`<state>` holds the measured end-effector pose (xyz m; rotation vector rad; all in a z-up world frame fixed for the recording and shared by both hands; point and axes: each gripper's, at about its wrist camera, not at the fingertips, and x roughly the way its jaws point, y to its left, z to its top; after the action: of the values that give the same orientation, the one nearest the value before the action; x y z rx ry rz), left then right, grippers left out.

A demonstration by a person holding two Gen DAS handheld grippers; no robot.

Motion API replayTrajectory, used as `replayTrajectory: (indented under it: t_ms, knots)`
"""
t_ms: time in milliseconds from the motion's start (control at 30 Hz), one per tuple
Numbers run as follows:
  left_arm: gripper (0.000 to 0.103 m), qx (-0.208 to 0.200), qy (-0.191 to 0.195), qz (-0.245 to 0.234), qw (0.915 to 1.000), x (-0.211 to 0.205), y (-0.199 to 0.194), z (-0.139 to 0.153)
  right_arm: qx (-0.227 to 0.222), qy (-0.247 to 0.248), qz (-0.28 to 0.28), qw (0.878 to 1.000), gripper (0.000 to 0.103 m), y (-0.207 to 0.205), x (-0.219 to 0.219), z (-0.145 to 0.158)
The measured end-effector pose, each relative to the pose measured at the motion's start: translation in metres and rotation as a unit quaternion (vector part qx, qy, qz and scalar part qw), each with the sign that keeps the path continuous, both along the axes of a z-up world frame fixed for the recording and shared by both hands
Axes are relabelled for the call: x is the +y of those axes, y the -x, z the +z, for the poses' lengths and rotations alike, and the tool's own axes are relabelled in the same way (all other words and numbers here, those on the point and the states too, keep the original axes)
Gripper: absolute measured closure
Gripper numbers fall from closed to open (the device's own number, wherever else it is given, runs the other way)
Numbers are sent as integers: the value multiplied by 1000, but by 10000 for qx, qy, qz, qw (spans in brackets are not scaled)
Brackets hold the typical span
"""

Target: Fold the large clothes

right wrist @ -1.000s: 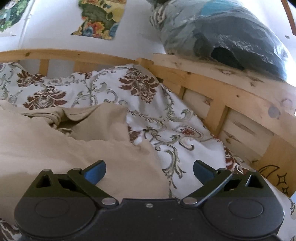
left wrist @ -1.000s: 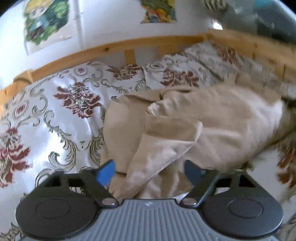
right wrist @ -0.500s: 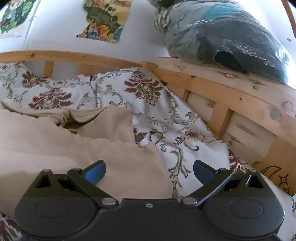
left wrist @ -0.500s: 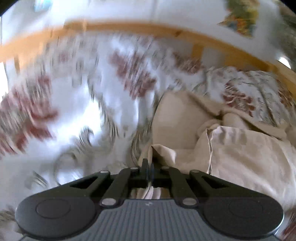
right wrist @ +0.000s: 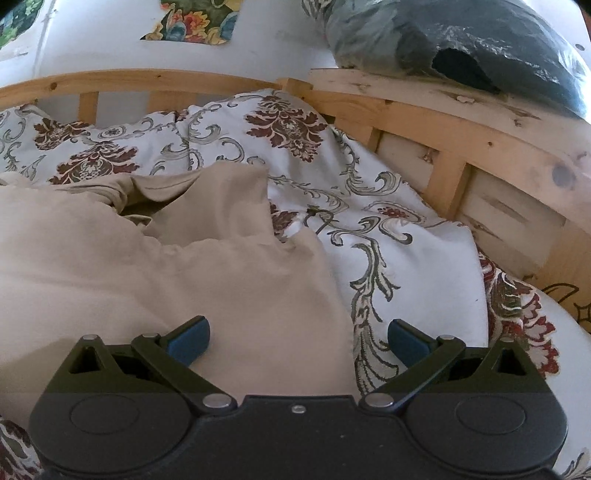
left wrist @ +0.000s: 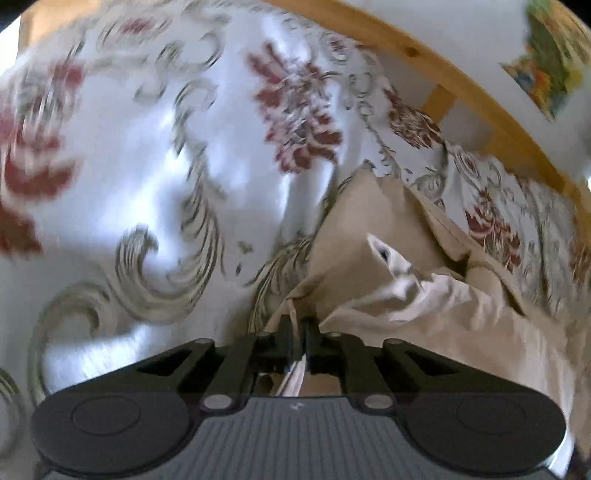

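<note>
A large beige garment (left wrist: pixel 424 302) lies crumpled on a floral bedspread (left wrist: pixel 147 147). My left gripper (left wrist: pixel 297 332) pinches a thin edge of this cloth at the garment's left corner. Its jaws stand almost together and are opening slightly, with the fabric still between the pads. In the right wrist view the same beige garment (right wrist: pixel 147 266) spreads across the left and middle. My right gripper (right wrist: pixel 297 339) hovers open over its right edge. The left blue pad (right wrist: pixel 188 339) is over the cloth and the right pad (right wrist: pixel 406 341) over the bedspread (right wrist: pixel 406 258).
A wooden bed rail (right wrist: pixel 461 122) runs along the back and right side. A plastic-wrapped dark bundle (right wrist: pixel 461 40) sits on top of the rail at the right. Posters (right wrist: pixel 192 18) hang on the white wall behind.
The left gripper went from open above the garment to shut on its corner, then rolled and swung left with the cloth. The right gripper stayed open and nearly still.
</note>
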<state>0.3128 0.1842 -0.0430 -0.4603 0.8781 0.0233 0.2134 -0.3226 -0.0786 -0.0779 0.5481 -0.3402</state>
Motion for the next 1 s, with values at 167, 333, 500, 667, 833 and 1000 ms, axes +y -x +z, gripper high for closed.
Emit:
replayTrajectory:
  t_ms: [167, 333, 500, 667, 833, 1000]
  knots:
    - [79, -225, 50, -47, 9997, 14, 13, 11, 33, -9, -39, 10000, 1, 1, -3, 1]
    - [19, -917, -773, 379, 9921, 6, 41, 40, -72, 232, -160, 9996, 1, 1, 1, 4]
    - [6, -1737, -1653, -264, 9705, -55, 58, 46, -698, 667, -71, 9953, 1, 14, 15, 16]
    - [5, -1854, -1820, -967, 9608, -130, 41, 31, -1450, 1112, 608, 9813, 1, 23, 60, 32]
    - [5, -1558, -2146, -935, 9597, -165, -2, 14, -1524, 819, 1045, 9794, 1, -17, 110, 54]
    - [0, -1367, -1740, -713, 9726, -146, -23, -7, -982, 1127, 1628, 9753, 1, -75, 160, 36]
